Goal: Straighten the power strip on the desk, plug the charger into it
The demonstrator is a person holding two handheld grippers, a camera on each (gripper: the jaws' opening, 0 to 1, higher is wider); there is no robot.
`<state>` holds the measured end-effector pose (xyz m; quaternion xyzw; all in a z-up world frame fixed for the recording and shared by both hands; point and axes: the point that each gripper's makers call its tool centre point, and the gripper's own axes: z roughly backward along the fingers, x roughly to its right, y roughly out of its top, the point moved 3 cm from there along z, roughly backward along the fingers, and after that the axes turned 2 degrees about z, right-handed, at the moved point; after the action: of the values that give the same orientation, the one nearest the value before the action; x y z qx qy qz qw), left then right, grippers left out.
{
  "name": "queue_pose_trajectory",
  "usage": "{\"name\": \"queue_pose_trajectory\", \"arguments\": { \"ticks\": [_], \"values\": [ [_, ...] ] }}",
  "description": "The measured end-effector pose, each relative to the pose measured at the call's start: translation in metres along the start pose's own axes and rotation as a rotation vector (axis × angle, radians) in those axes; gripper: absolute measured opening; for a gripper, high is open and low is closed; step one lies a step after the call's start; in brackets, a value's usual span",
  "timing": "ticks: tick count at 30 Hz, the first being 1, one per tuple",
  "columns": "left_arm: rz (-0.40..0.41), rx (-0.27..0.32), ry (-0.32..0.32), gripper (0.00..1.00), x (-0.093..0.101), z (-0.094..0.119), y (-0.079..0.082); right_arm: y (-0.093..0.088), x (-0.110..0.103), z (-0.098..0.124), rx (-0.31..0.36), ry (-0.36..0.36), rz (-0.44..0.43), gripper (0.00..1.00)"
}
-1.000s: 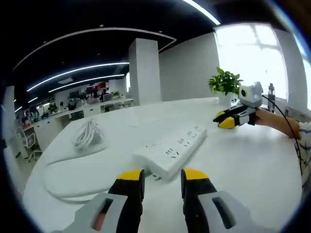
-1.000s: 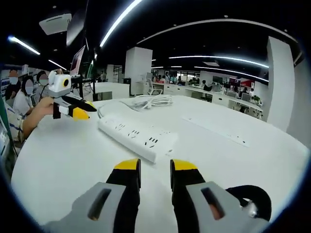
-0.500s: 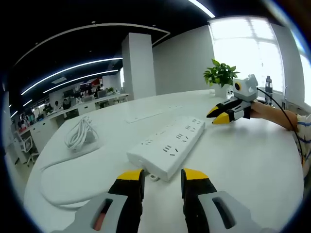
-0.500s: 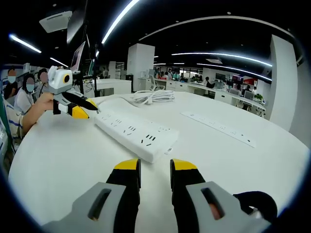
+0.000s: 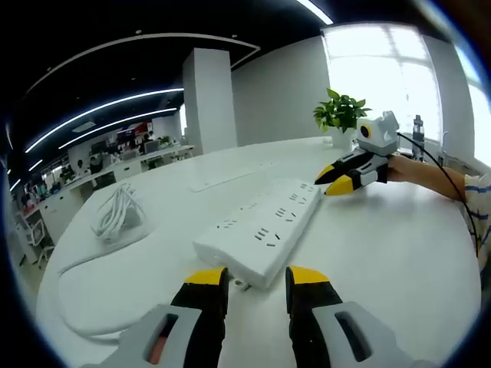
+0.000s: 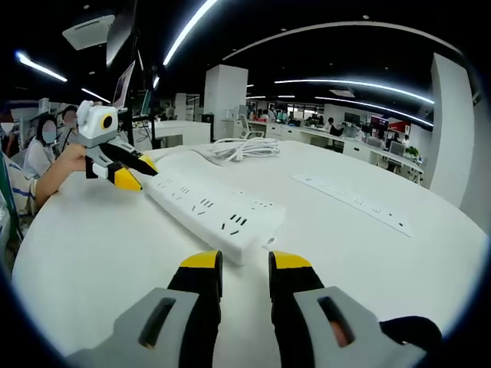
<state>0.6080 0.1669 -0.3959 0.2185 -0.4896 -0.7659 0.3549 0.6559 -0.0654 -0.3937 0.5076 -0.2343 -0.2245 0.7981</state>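
Note:
A long white power strip (image 5: 261,224) lies slanted on the white desk (image 5: 383,253), its near end just ahead of my left gripper (image 5: 255,276), which is open and holds nothing. The right gripper (image 5: 326,182) reaches in from the right, with its yellow tips at the strip's far end. Seen from the right gripper view, the power strip (image 6: 215,213) runs away to the left from my open, unladen right gripper (image 6: 245,262), and the left gripper (image 6: 136,175) hovers at its far end. A coiled white charger cable (image 5: 115,216) (image 6: 245,149) lies further off.
The strip's white cord (image 5: 84,295) loops round the desk's left side. A flat socket bar (image 5: 222,178) (image 6: 357,203) is set into the desk surface. A potted plant (image 5: 341,115) stands at the far edge. People (image 6: 34,153) sit beyond the desk.
Both cameras have moved closer to the power strip. Each gripper's tips have closed in on their end of the strip. The jaws' gaps look the same.

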Motion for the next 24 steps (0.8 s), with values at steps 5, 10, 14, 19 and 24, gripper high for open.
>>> {"name": "queue_pose_trajectory", "arguments": {
  "ticks": [5, 10, 14, 19, 24],
  "values": [
    [-0.011, -0.005, -0.002, 0.29, 0.000, -0.004, 0.001, 0.001, 0.001, -0.004, -0.012, 0.010, -0.001, 0.24],
    [-0.018, -0.014, -0.007, 0.30, 0.001, -0.008, 0.000, 0.000, -0.001, -0.007, -0.020, 0.013, 0.010, 0.24],
    [-0.017, -0.018, -0.004, 0.30, -0.001, -0.009, -0.001, 0.001, -0.002, -0.010, -0.021, 0.024, 0.009, 0.24],
    [-0.013, -0.021, 0.006, 0.30, -0.004, -0.013, -0.001, 0.002, -0.004, -0.014, -0.024, 0.037, 0.017, 0.24],
    [-0.004, -0.019, 0.009, 0.30, -0.005, -0.014, -0.002, 0.003, -0.005, -0.014, -0.020, 0.046, 0.024, 0.24]
  ]
}}
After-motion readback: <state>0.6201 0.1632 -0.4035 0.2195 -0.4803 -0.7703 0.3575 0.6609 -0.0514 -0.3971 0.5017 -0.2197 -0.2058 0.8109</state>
